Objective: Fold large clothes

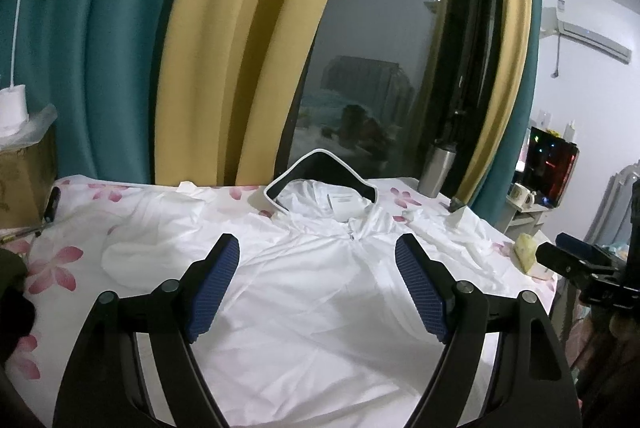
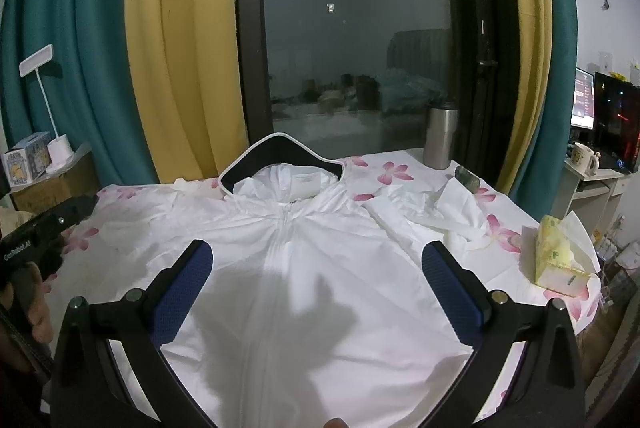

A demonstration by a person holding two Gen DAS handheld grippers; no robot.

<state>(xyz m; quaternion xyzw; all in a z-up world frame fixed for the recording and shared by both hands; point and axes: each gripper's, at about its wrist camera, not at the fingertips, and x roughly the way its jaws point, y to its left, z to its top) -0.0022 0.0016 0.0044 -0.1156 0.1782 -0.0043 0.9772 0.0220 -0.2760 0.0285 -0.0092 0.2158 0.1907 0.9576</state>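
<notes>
You are holding the left gripper [image 1: 318, 284] above the near body of the white hooded jacket [image 1: 320, 292], its blue-padded jaws spread wide and pinching nothing. You are holding the right gripper [image 2: 316, 292] the same way, jaws apart and empty, and it is casting a shadow onto the cloth below. Both tools are hovering over the chest on either side of the zipper [image 2: 280, 248], which reads as a survey stance before any fold: from here you can judge where the sleeves lie.

The jacket is lying front up and spread flat on the flowered tablecloth [image 2: 396, 170], hood [image 2: 280, 158] pointing away from you toward the window [image 2: 352, 48]. One sleeve [image 2: 432, 212] is lying bunched out toward the tissue pack [image 2: 560, 260], so it will likely need drawing straight before it folds in. The other sleeve [image 1: 132, 260] is lying rumpled on the opposite side.

The hem is cut off by the gripper frames at the bottom edge, so you cannot tell how far the jacket is hanging over the near edge of the table. The cuffs are hard to pick out, white on white. Beyond, a steel tumbler [image 2: 440, 136] is standing by the glass, well clear of the cloth, and the curtains [image 2: 180, 68] are hanging behind.
</notes>
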